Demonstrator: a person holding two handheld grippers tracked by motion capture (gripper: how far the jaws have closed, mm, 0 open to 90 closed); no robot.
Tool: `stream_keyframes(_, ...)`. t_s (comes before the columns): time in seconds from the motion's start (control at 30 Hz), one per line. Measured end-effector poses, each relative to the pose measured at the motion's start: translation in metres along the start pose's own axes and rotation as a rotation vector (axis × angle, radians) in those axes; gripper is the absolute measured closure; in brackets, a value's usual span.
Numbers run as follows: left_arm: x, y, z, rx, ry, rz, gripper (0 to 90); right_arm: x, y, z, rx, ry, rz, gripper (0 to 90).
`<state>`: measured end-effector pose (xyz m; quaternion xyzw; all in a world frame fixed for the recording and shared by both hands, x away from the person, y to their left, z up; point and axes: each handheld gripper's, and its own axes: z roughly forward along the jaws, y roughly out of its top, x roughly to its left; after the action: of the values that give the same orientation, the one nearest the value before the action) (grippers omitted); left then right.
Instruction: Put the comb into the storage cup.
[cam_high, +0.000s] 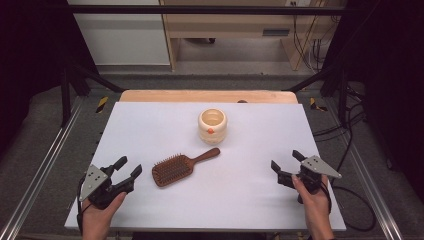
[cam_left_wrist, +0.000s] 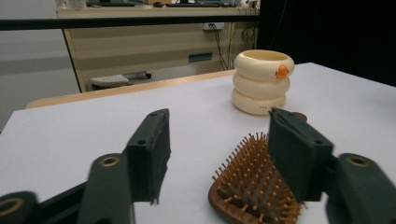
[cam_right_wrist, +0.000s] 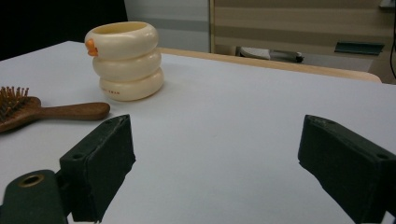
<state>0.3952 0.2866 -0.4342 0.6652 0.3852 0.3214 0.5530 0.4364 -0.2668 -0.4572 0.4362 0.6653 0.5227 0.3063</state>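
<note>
High view has the wooden hairbrush (cam_high: 176, 167) lying bristles-up on the white tabletop (cam_high: 150, 125), just in front of the cream ribbed cup (cam_high: 212, 125), with its handle angled up toward the cup's base. The left tongs (cam_high: 128, 169) sit just left of the brush head, jaws partly open with nothing between them yet. The right tongs (cam_high: 286, 162) are well off to the right of the cup, jaws spread wide and empty too. My worry: if the left tongs go for the head, the pads land on bristles, which bend and give a mushy grip, so the brush could twist or slip out. Coming in low could also shove the brush along the slick tabletop, and the handle is near enough to the cup to nudge it. Grabbing the handle looks safer to me. As for writing, there's a tiny dark print low on the cup's bottom ring, way too small to read, plus an orange blob near its rim. No brand visible on the brush.
</note>
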Motion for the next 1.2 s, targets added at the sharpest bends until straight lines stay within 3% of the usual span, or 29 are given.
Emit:
stream_keyframes(0.27, -0.008, -0.001, 0.002, 0.047, -0.034, 0.007, 63.5, 0.001, -0.001, 0.001, 0.010, -0.002, -0.001, 10.8)
stream_keyframes(0.57, -0.019, -0.004, 0.010, 0.137, -0.124, 0.013, 83.1, 0.001, -0.001, 0.001, 0.016, -0.004, 0.000, 10.8)
stream_keyframes(0.9, -0.029, -0.009, 0.022, 0.253, -0.198, 0.005, 89.3, 0.001, -0.001, 0.002, 0.022, -0.005, -0.005, 11.0)
stream_keyframes(1.2, -0.033, -0.011, 0.026, 0.286, -0.207, 0.019, 88.7, 0.002, -0.001, 0.003, 0.028, -0.002, -0.004, 10.9)
